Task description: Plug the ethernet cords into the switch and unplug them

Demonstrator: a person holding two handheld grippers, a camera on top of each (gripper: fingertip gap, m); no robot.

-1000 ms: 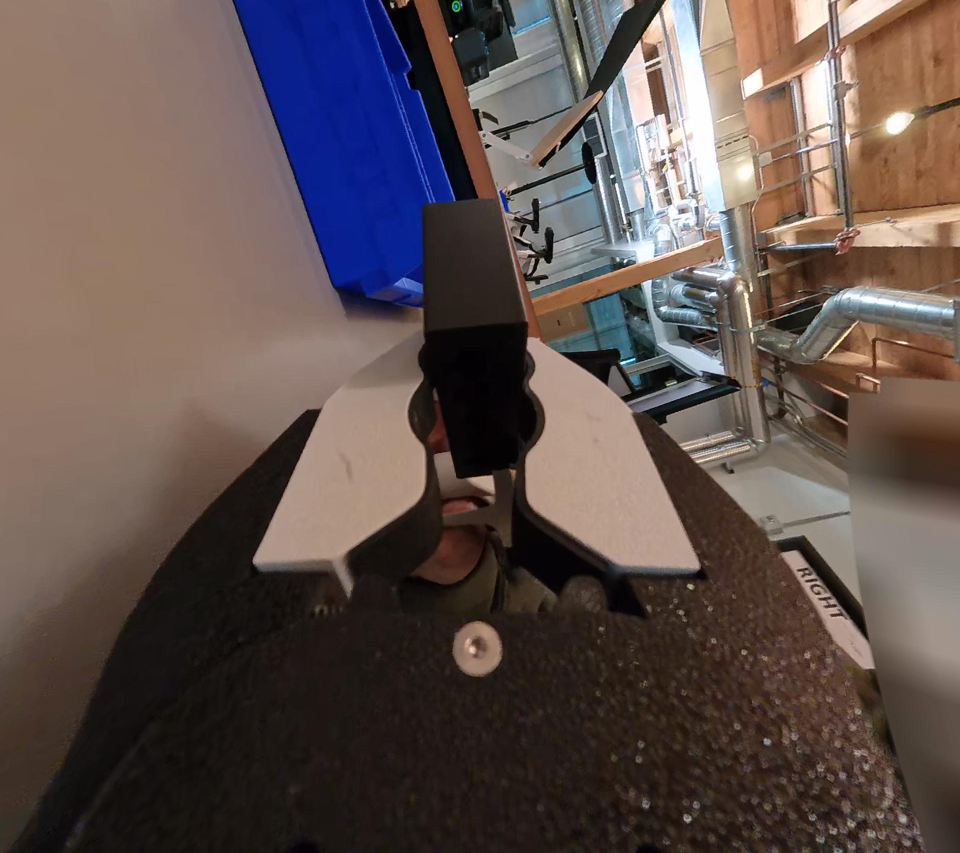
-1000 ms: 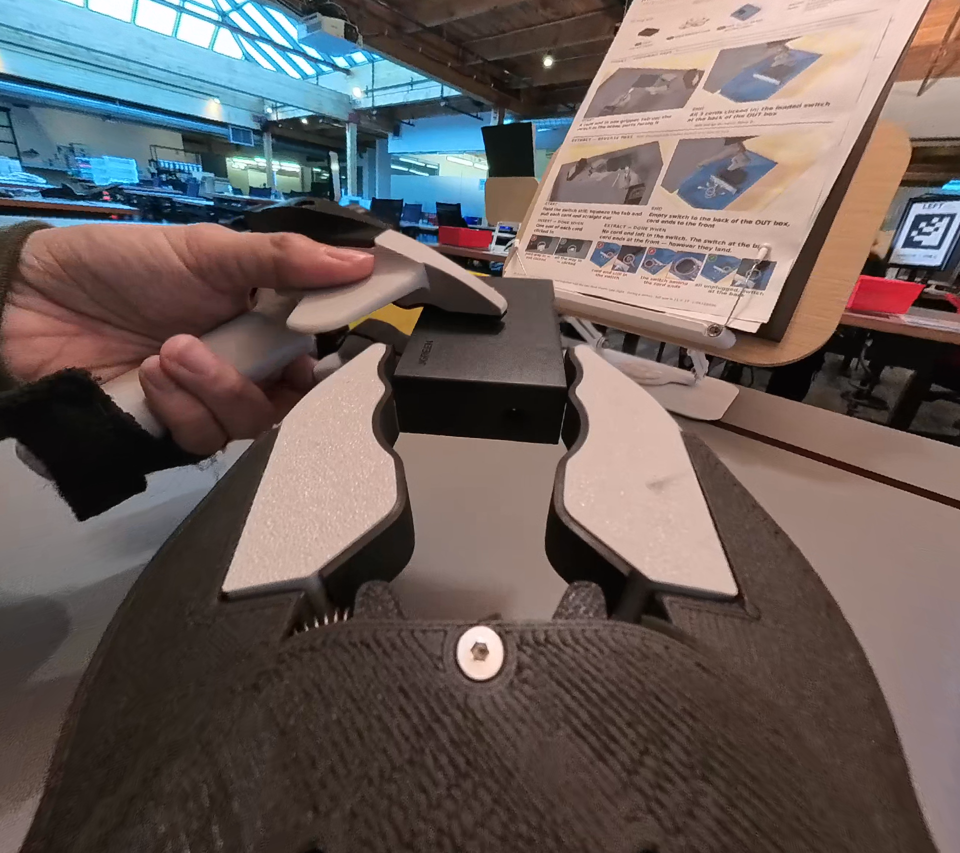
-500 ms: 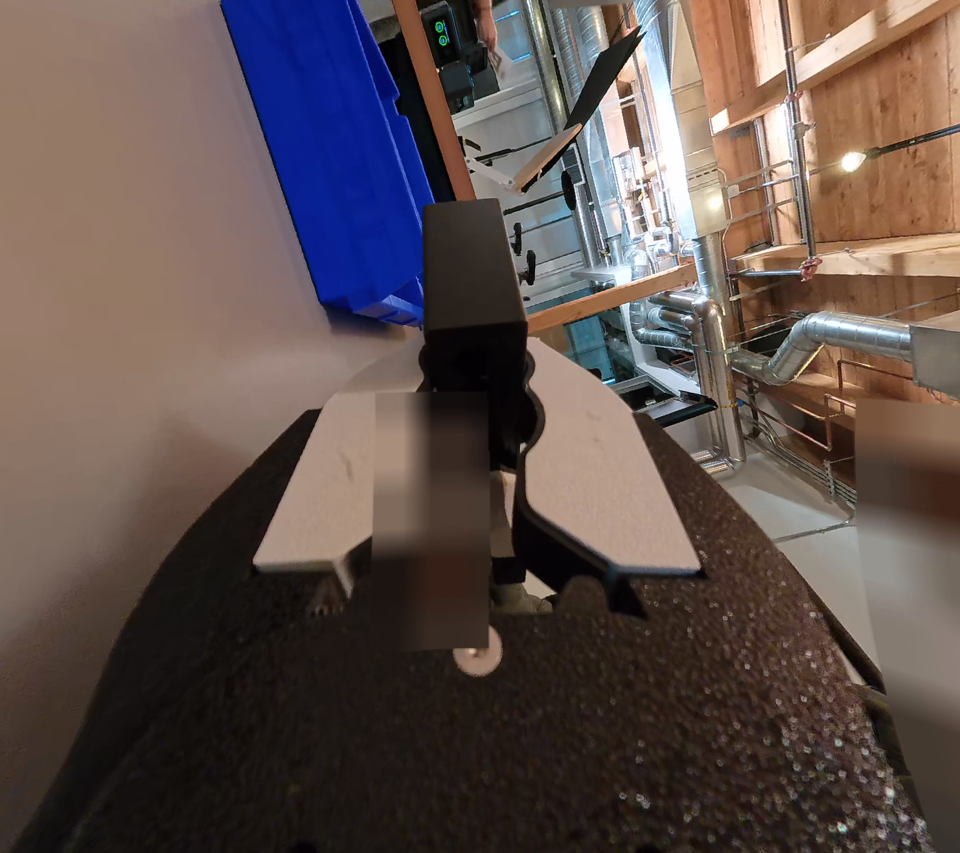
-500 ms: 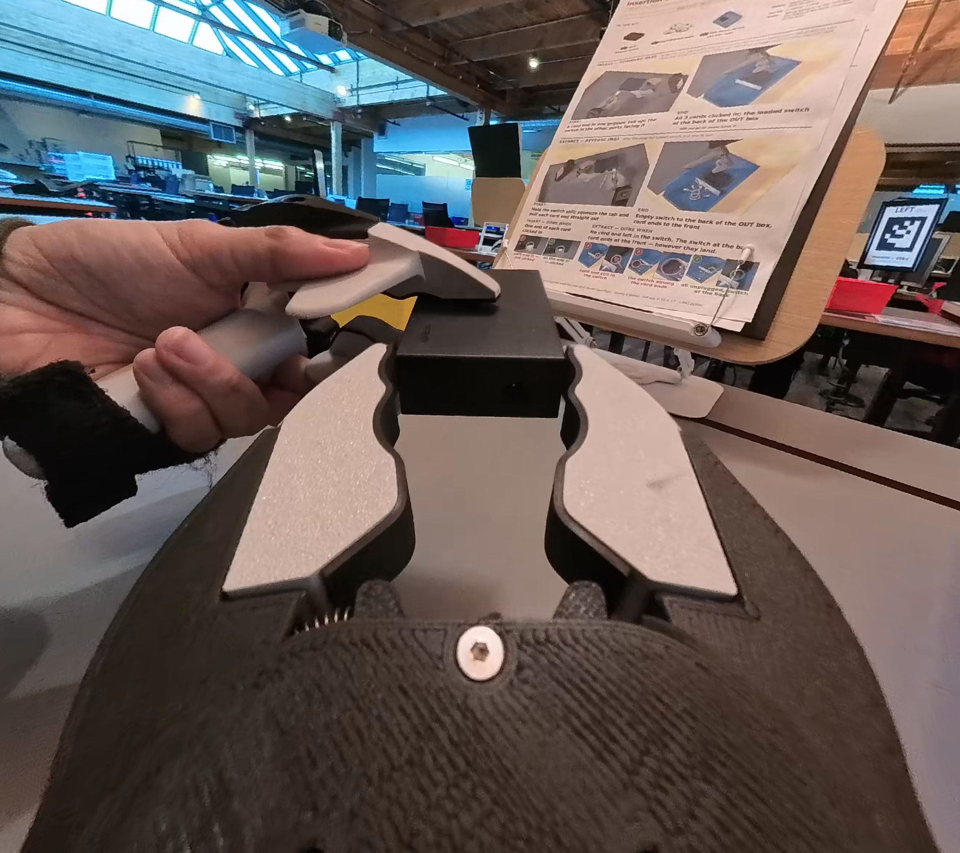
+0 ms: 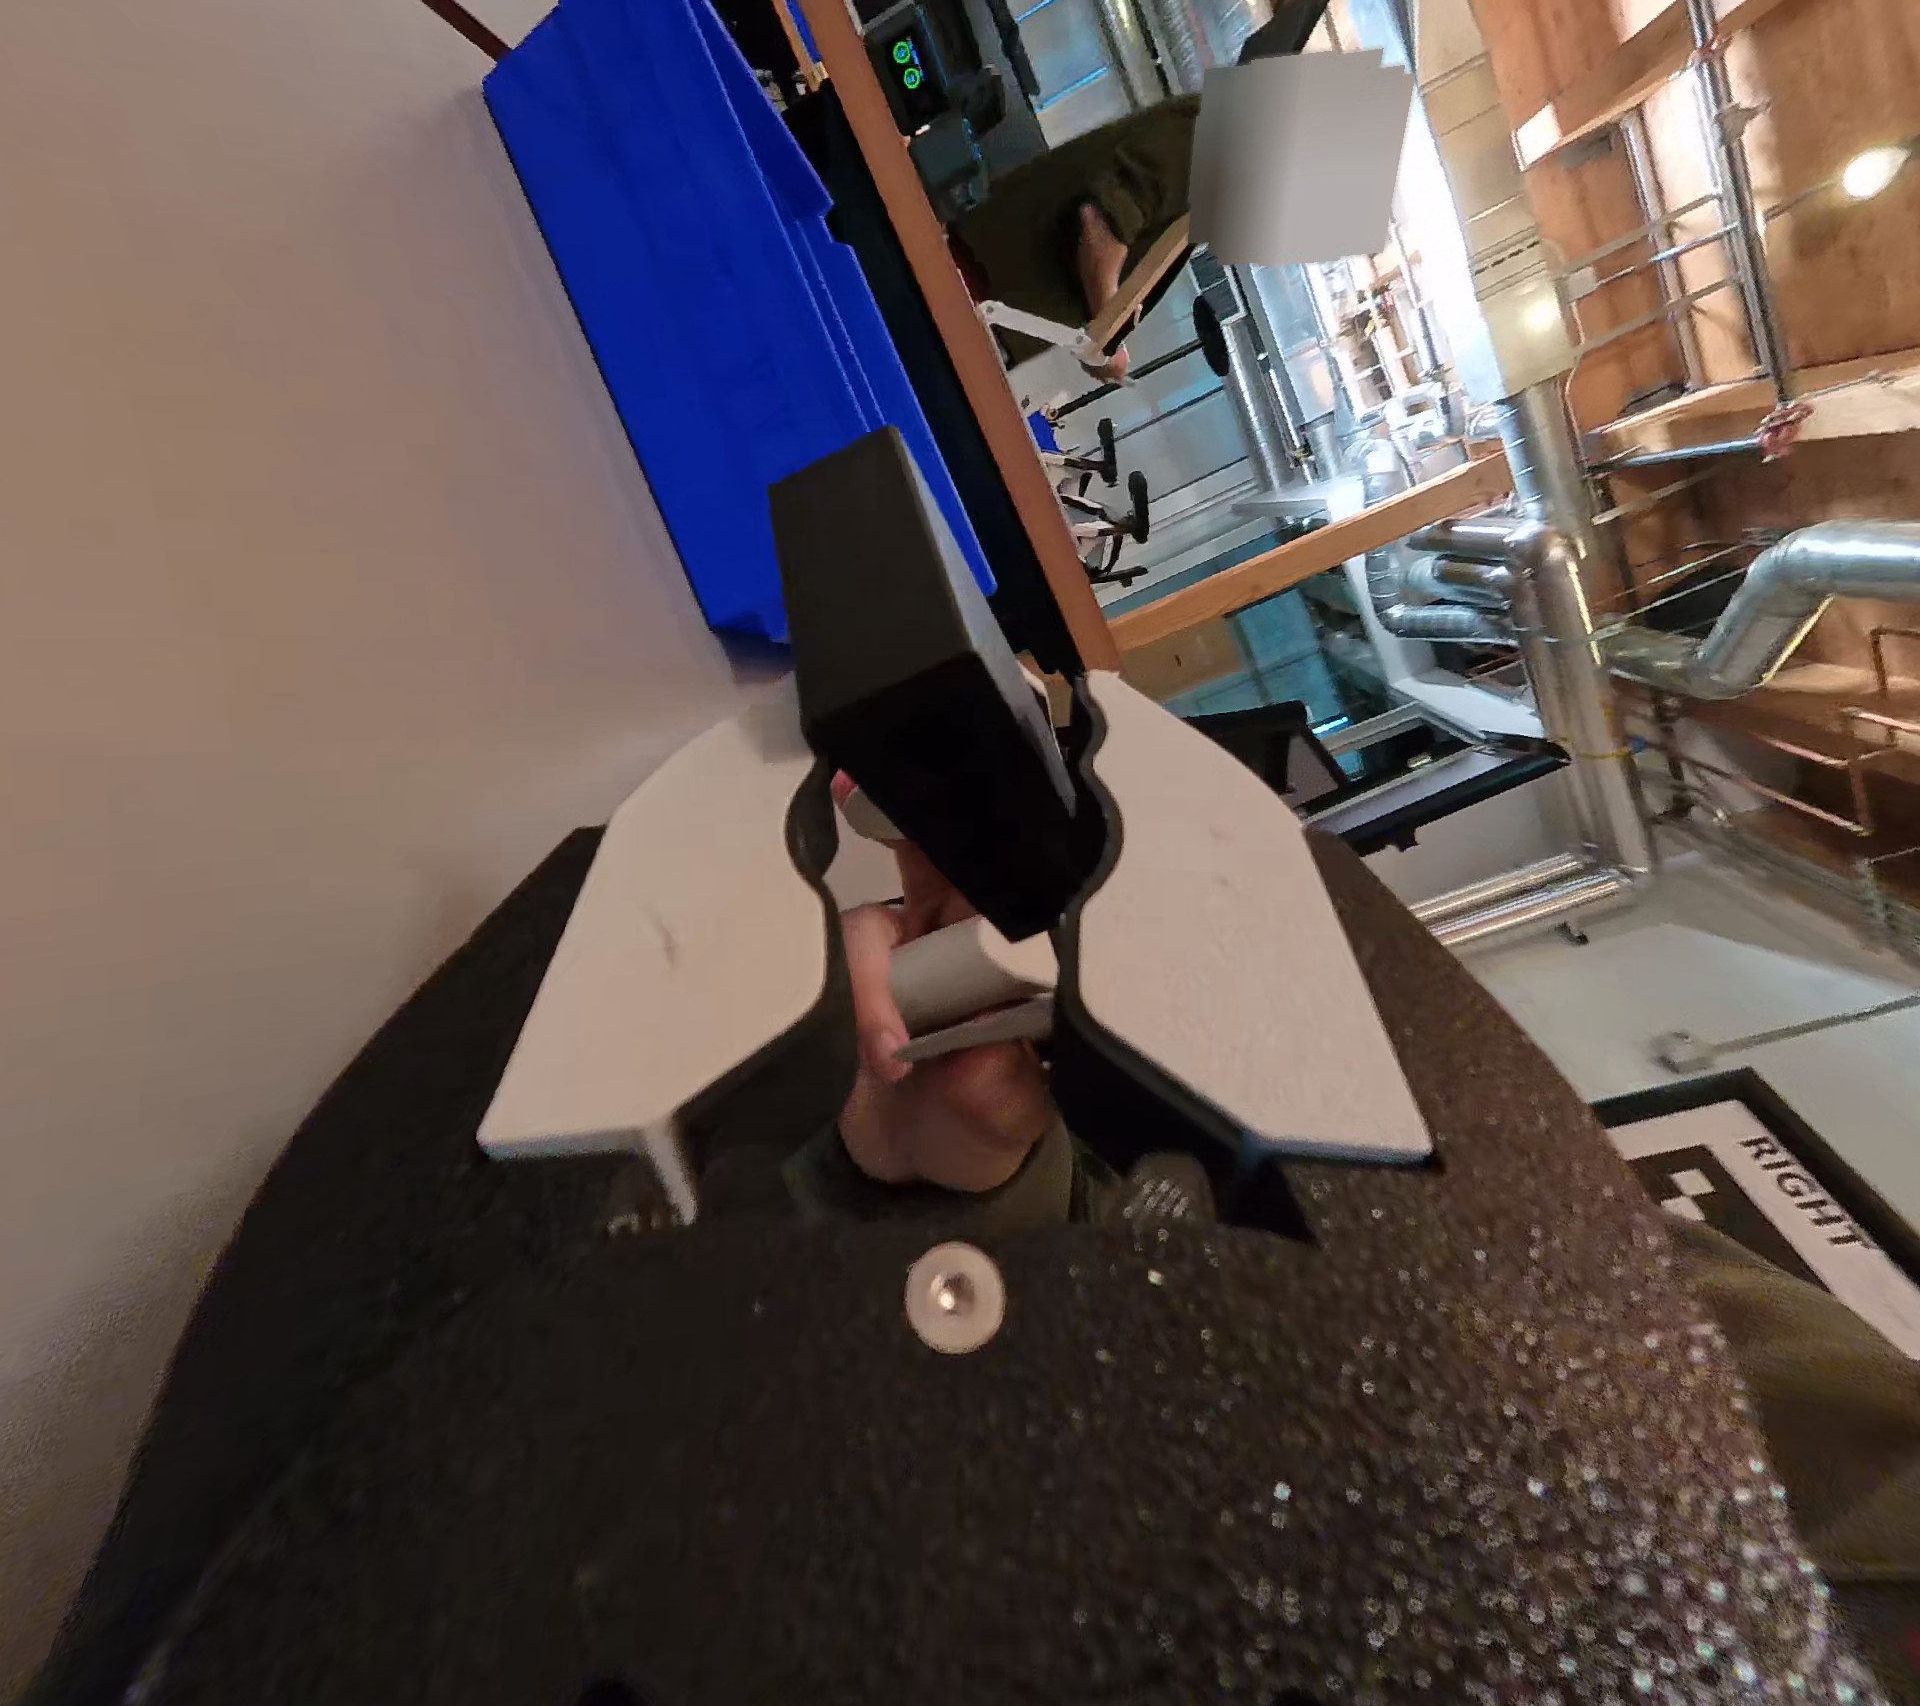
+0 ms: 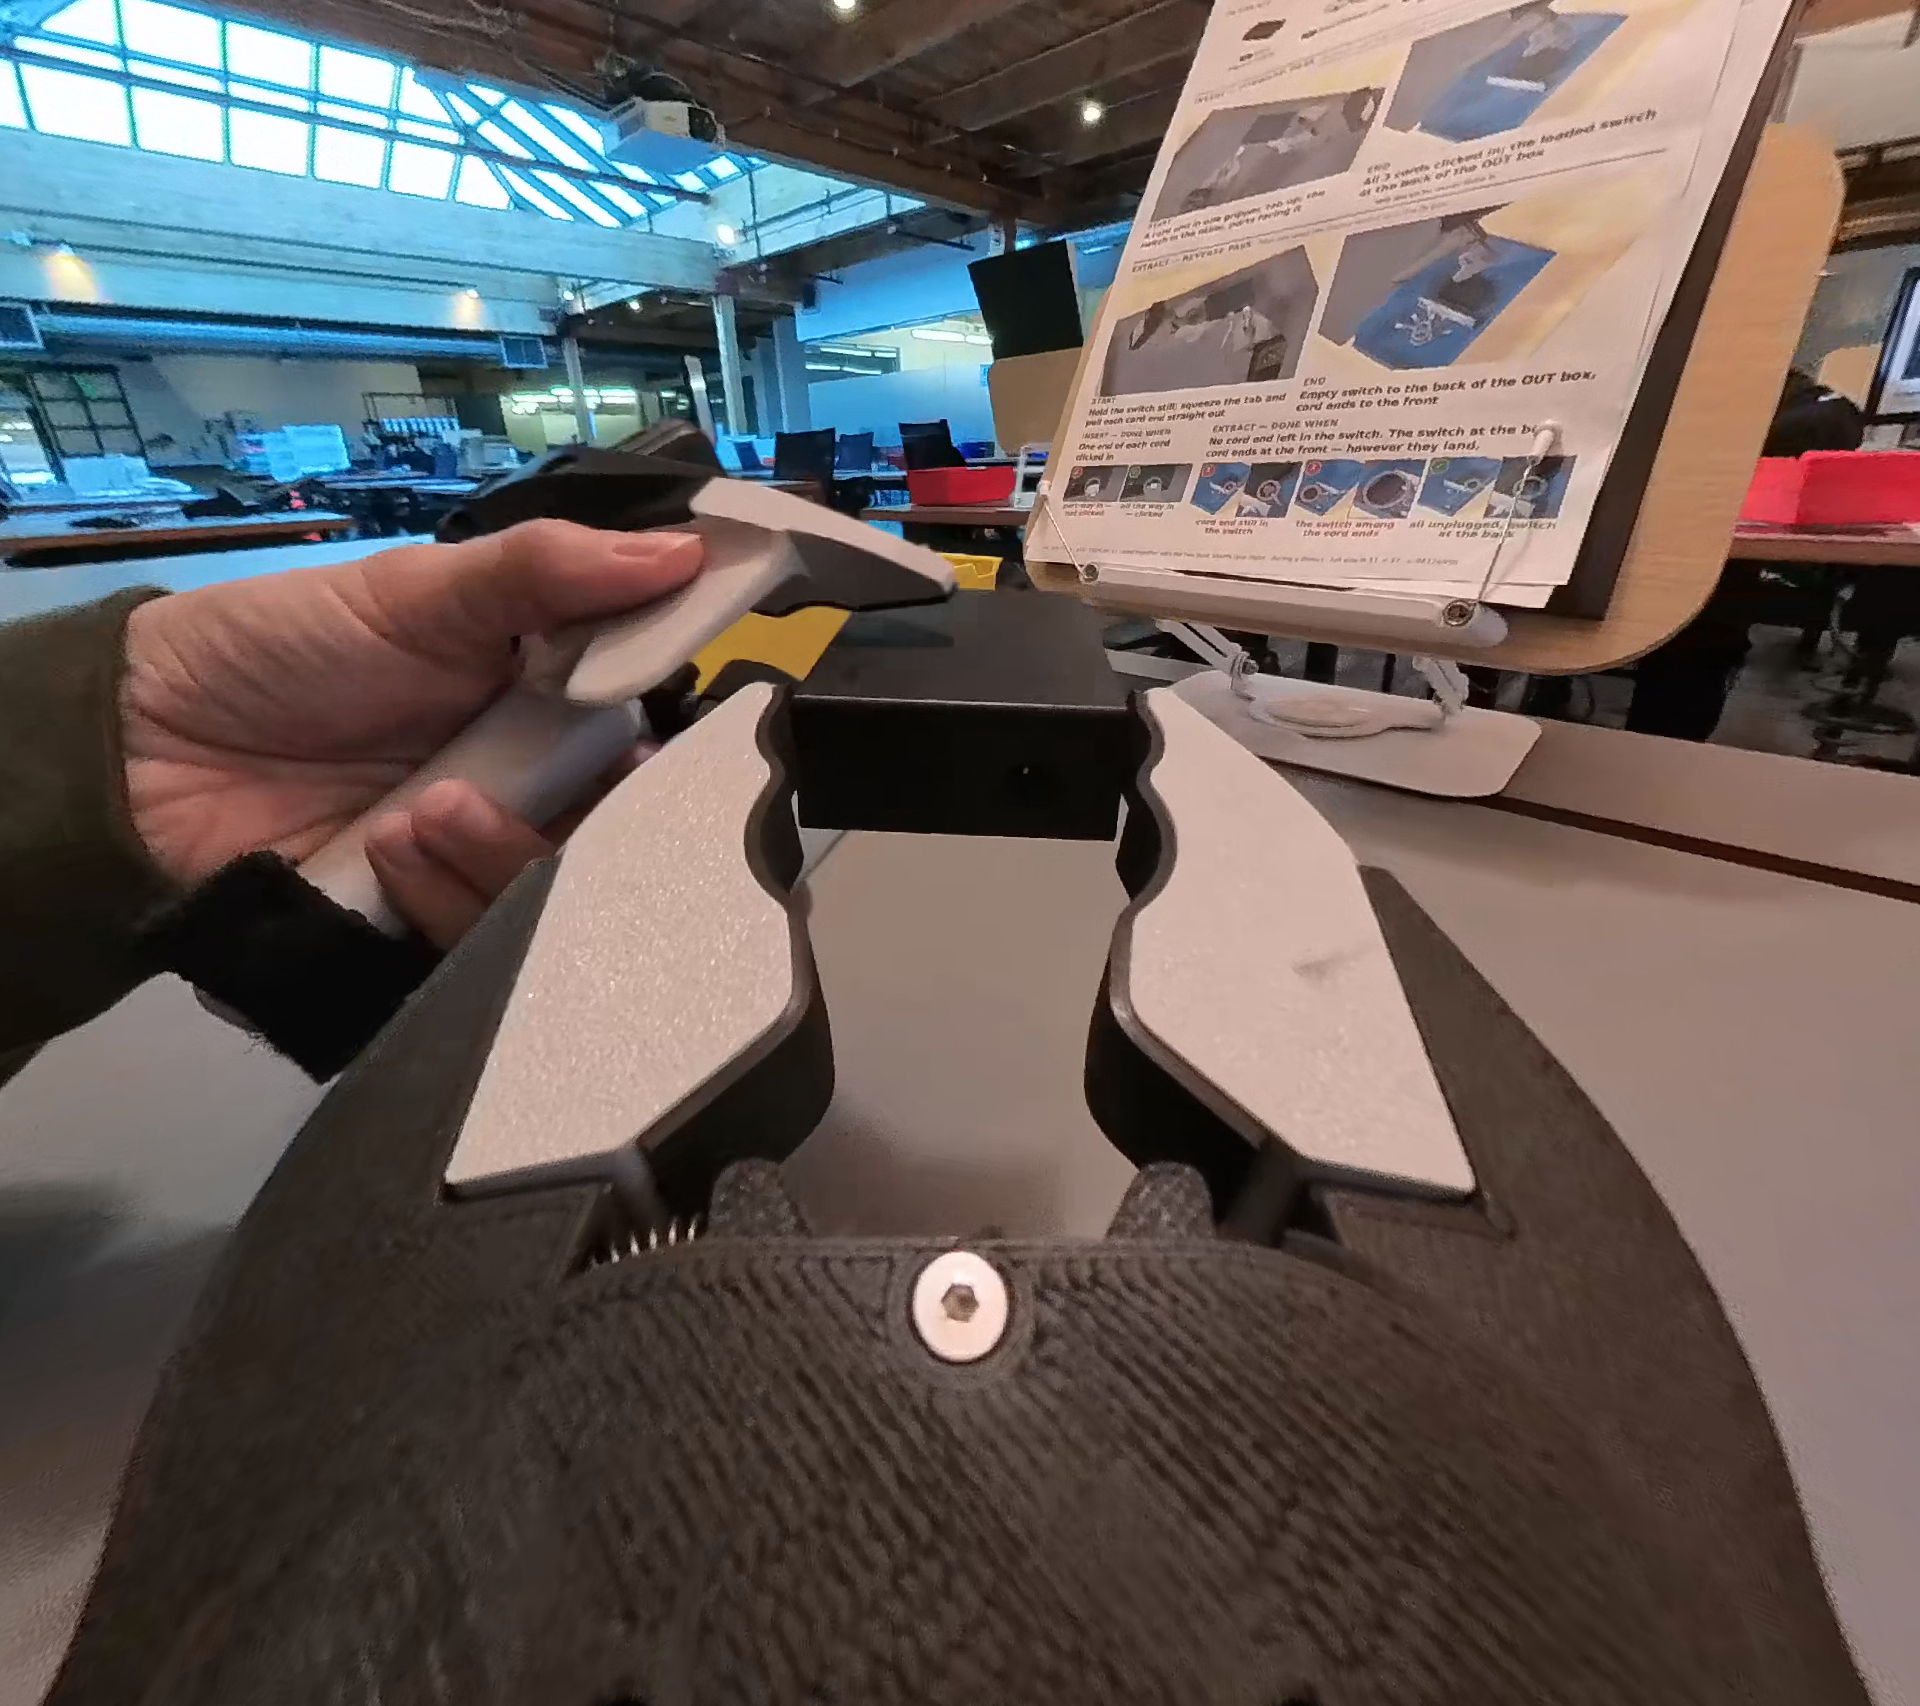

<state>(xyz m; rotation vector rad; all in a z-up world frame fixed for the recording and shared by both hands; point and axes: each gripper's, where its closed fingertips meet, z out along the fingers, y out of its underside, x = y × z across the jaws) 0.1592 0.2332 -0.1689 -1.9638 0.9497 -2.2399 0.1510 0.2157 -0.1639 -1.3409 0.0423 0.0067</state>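
A black switch box (image 5: 914, 669) is held off the grey table between both grippers. My left gripper (image 5: 940, 742) is shut on it, and the box sits tilted between the fingers. In the right wrist view my right gripper (image 6: 958, 721) is shut on the two ends of the switch (image 6: 956, 773). The left gripper's upper finger (image 6: 769, 534) lies on the box's top from the left, held by a hand (image 6: 364, 700). A small round socket shows on the box's near face. No ethernet cord is in view.
A blue bin (image 5: 675, 306) stands on the table beyond the switch. A printed instruction sheet on a wooden stand (image 6: 1403, 254) stands at the back right of the grey table (image 6: 1558, 981). Work benches and a person fill the room behind.
The switch now sits tilted between the left fingers and shows a wider face. The left wrist view has swung round, and the right wrist view has shifted little. Both grips hold.
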